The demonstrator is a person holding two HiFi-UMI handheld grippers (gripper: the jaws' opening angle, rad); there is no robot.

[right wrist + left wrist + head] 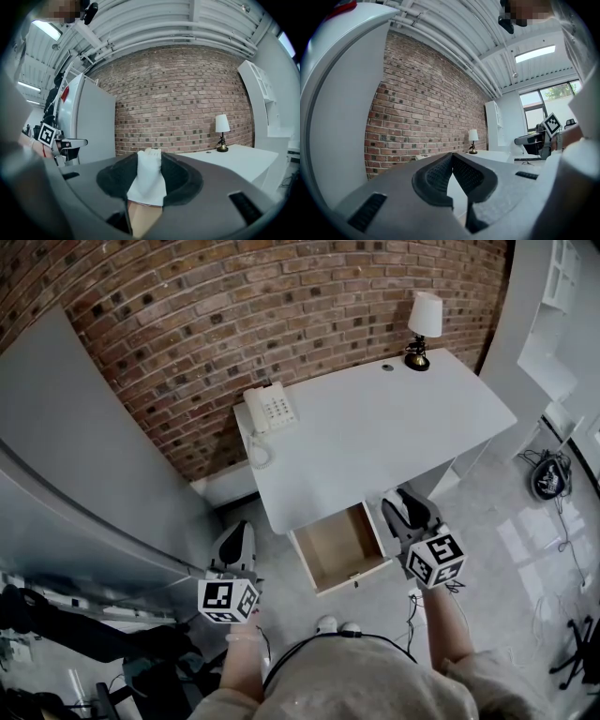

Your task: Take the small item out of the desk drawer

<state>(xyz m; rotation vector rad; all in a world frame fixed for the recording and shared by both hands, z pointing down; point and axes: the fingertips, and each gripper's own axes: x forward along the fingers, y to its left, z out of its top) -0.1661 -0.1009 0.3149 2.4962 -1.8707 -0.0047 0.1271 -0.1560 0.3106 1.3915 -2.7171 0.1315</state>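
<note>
Small and white, the item (148,185) is pinched between the dark pads of my right hand-held gripper (150,159). The jaws are partly closed and press on it from both sides, and its top pokes out just past the tips. From the head view, that hand-held gripper is just beside the right side of the drawer (337,545), so the item is outside the drawer. The drawer is pulled open, with its pale wooden bottom showing. My left hand-held gripper (452,161) is well off to the left of the drawer, its jaw tips meeting on nothing. Beyond the drawer is the white tabletop (375,427). A telephone (271,409) sits beyond the drawer to its left, and a lamp (424,326) beyond it to its right.
</note>
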